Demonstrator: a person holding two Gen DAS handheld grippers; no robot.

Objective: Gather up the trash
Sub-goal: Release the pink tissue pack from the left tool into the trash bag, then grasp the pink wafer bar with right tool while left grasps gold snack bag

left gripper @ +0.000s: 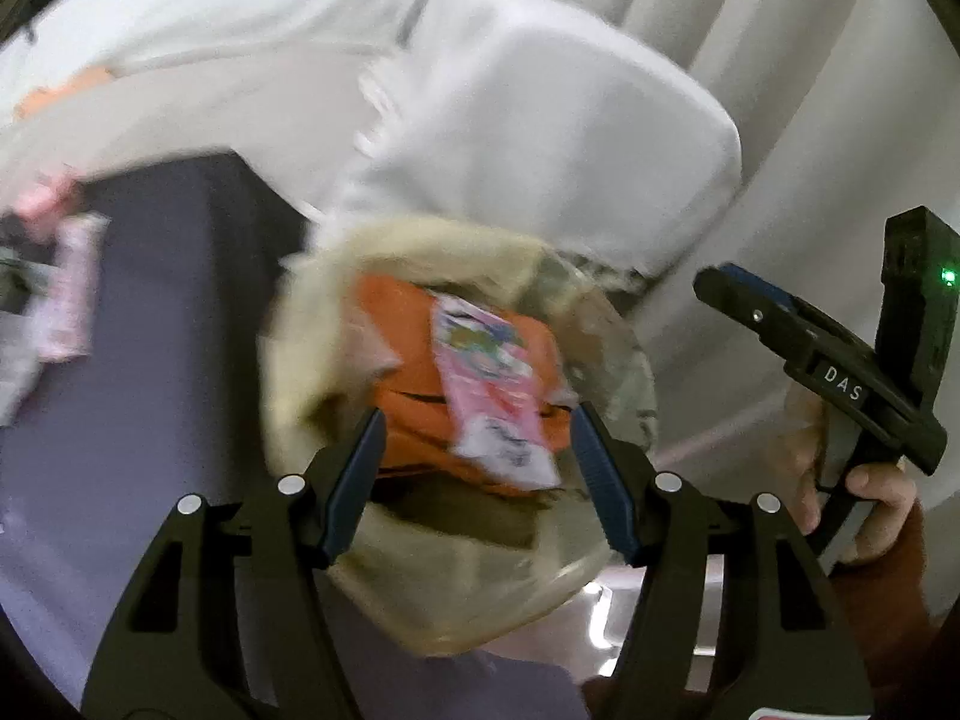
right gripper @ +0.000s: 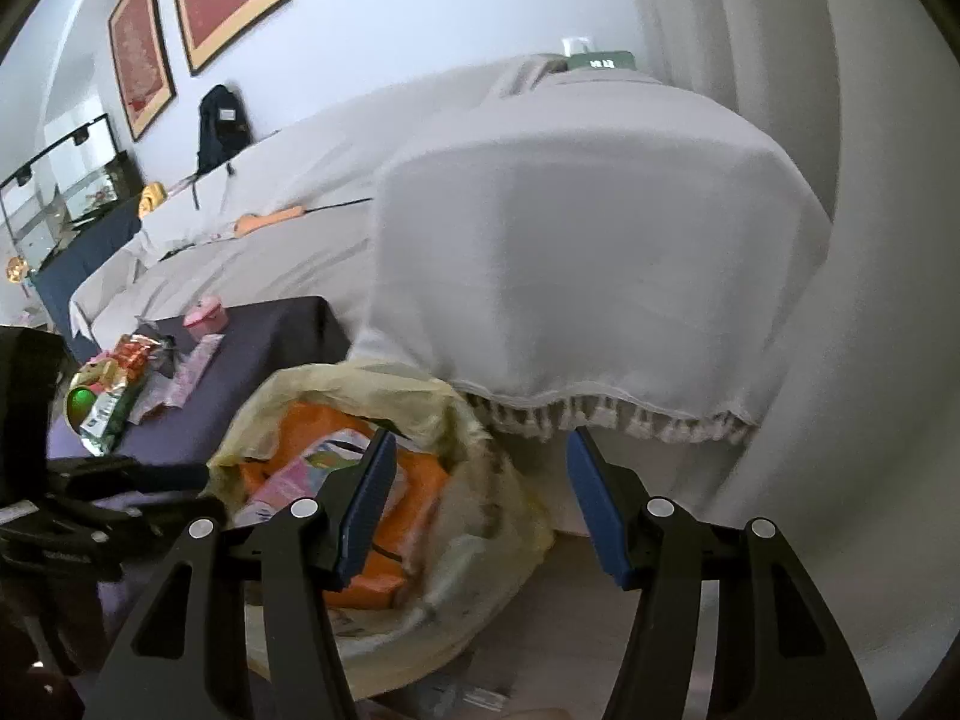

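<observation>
- Left wrist view: we see the left gripper (left gripper: pixel 477 462) directly above the yellowish trash bag (left gripper: pixel 312 354), its jaws spread apart with nothing pressed between the pads; a pink wrapper (left gripper: pixel 489 384) sits blurred in the gap, over the bag's mouth, lying on or just above an orange packet (left gripper: pixel 396 324); we cannot tell whether it touches
- Right of the bag, the right gripper (left gripper: pixel 756 312) is held by a hand (left gripper: pixel 864 510), jaws parted, nothing between them, clear of the bag's rim
- Right wrist view: our right gripper (right gripper: pixel 480 498) hovers just right of the bag (right gripper: pixel 480 516), one pad over its mouth, the other over bare floor (right gripper: pixel 600 612)
- Left of the bag, a dark table (right gripper: pixel 252 348) carries more wrappers (right gripper: pixel 114 396) and a pink cup (right gripper: pixel 205 312); the table's near corner stands just beside the bag's rim
- Behind the bag, a grey covered sofa (right gripper: pixel 570 252) overhangs with its fringed hem just above the bag's far edge
- Open room lies on the floor right of the bag, toward the curtain (right gripper: pixel 870 300)
</observation>
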